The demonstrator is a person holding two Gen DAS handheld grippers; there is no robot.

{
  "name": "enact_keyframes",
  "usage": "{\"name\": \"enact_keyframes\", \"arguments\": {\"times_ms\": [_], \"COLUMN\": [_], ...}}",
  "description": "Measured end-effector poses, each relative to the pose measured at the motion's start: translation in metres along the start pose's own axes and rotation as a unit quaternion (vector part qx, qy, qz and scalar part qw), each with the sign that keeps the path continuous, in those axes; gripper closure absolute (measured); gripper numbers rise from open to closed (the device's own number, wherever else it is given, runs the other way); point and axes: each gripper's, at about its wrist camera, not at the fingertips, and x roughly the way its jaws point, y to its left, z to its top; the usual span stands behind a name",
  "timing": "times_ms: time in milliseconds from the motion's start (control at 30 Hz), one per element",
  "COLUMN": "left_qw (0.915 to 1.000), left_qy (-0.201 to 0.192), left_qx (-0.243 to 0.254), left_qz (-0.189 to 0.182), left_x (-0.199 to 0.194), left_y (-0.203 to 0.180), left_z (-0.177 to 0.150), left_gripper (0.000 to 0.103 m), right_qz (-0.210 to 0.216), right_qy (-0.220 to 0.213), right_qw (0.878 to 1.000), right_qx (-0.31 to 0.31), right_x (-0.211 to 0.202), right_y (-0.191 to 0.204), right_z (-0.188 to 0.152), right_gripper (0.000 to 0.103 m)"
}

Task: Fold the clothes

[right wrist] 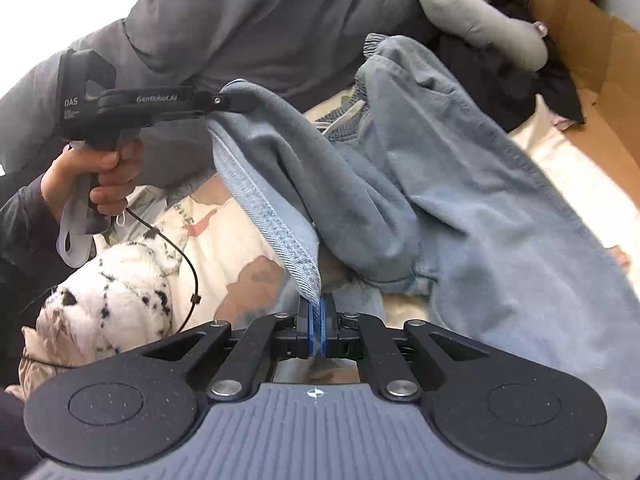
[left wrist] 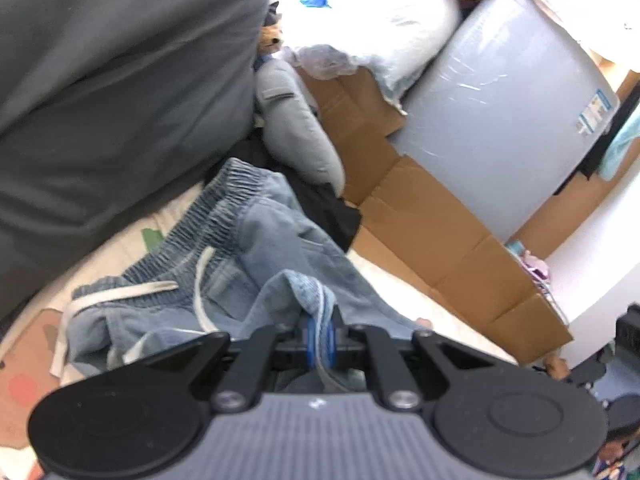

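Light blue denim trousers point(left wrist: 272, 248) with an elastic waistband and white drawstring lie rumpled on a patterned sheet. My left gripper point(left wrist: 320, 340) is shut on a hem edge of the trousers, lifted above the sheet. In the right wrist view the trousers point(right wrist: 460, 208) drape across the bed. My right gripper point(right wrist: 318, 320) is shut on the other end of the same hem. The left gripper point(right wrist: 236, 105) shows there at upper left, held by a hand point(right wrist: 96, 176), with the hem stretched between the two grippers.
A dark grey duvet point(left wrist: 120, 80) bulks at the left. A grey pillow point(left wrist: 296, 128), flat cardboard point(left wrist: 420, 220) and a plastic-wrapped grey cushion point(left wrist: 500, 108) lie to the right. A spotted plush toy point(right wrist: 108, 296) sits on the sheet point(right wrist: 224, 240) near the hand.
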Motion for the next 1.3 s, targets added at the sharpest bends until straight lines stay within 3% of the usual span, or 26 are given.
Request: {"name": "enact_keyframes", "arguments": {"times_ms": [267,667,833,1067,1167,1233,1300], "left_qw": [0.9995,0.9929,0.9872,0.9755,0.9705,0.9693,0.9674], "left_qy": [0.003,0.066,0.114,0.188,0.215,0.225,0.238], "left_qx": [-0.013,-0.044,-0.027,-0.043,-0.043,-0.034,-0.03], "left_qz": [-0.029,-0.088,-0.109,-0.107,-0.1,-0.092,-0.08], "left_x": [-0.021,-0.021,-0.004,0.018,0.02,0.02,0.023], "left_y": [-0.023,-0.054,-0.07,-0.061,-0.057,-0.055,-0.051], "left_z": [-0.011,-0.057,-0.086,-0.137,-0.151,-0.154,-0.158], "left_gripper": [0.096,0.096,0.096,0.095,0.095,0.095,0.095], "right_qz": [-0.018,-0.084,-0.116,-0.12,-0.107,-0.103,-0.102], "right_qy": [0.022,0.081,0.12,0.181,0.197,0.215,0.219], "right_qw": [1.0,0.993,0.986,0.973,0.967,0.963,0.962], "right_qx": [-0.006,-0.021,0.005,0.079,0.123,0.125,0.129], "right_x": [-0.057,-0.118,-0.123,-0.086,-0.072,-0.064,-0.063], "right_y": [0.014,0.024,0.016,-0.005,-0.014,-0.012,-0.015], "right_z": [0.012,0.004,-0.025,-0.101,-0.129,-0.14,-0.144], "right_gripper": [0.103,0.103,0.103,0.101,0.095,0.076,0.07]}}
